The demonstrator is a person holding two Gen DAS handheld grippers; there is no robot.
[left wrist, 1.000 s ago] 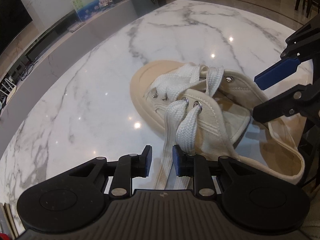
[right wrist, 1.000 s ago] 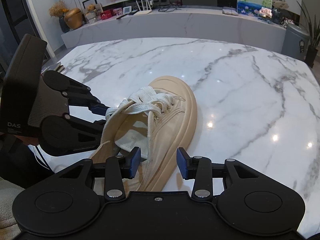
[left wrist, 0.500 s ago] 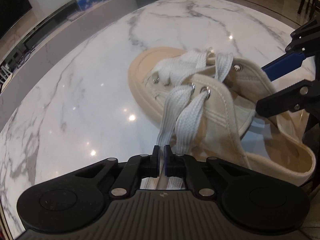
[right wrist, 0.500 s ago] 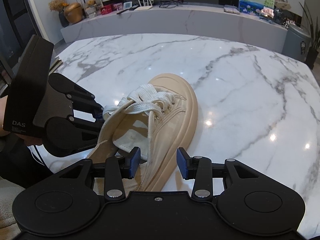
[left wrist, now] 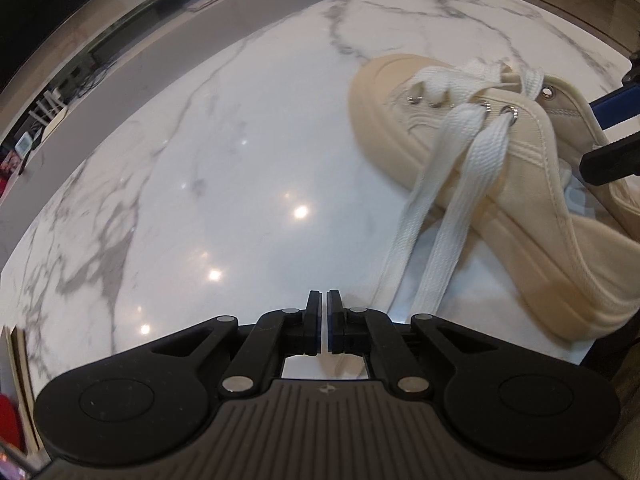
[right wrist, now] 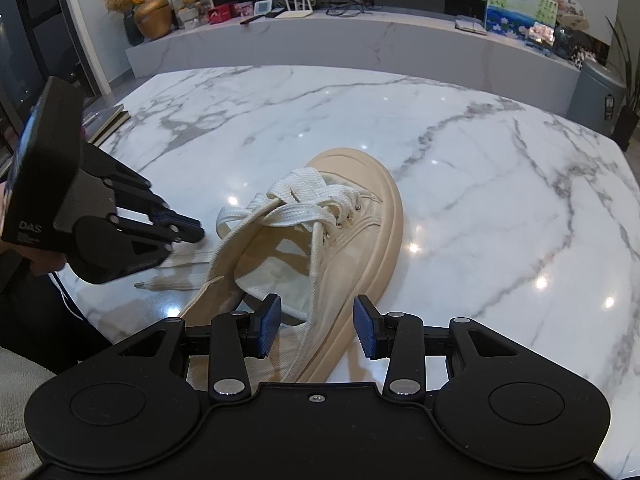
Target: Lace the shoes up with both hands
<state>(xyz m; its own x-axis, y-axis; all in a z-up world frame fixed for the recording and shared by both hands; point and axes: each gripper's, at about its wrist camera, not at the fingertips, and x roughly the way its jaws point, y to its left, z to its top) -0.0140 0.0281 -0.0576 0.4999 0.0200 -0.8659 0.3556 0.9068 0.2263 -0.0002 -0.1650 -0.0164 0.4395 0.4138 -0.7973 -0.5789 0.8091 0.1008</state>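
Left tool [left wrist: 323,322] is clenched with nothing visibly between its pads; two laces [left wrist: 448,200] run past its right side from the shoe [left wrist: 540,184], lying on its side on the worktop [left wrist: 200,160]. Right tool [right wrist: 317,330], part-open, straddles the shoe's [right wrist: 360,216] heel, likely steadying it for lacing.

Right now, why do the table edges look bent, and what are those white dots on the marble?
Left wrist view: the fisheye lens bows the table; the dots are lamp glare; the shoe looks slightly smeared. Right wrist view: same curving, sharper picture, glare spots.
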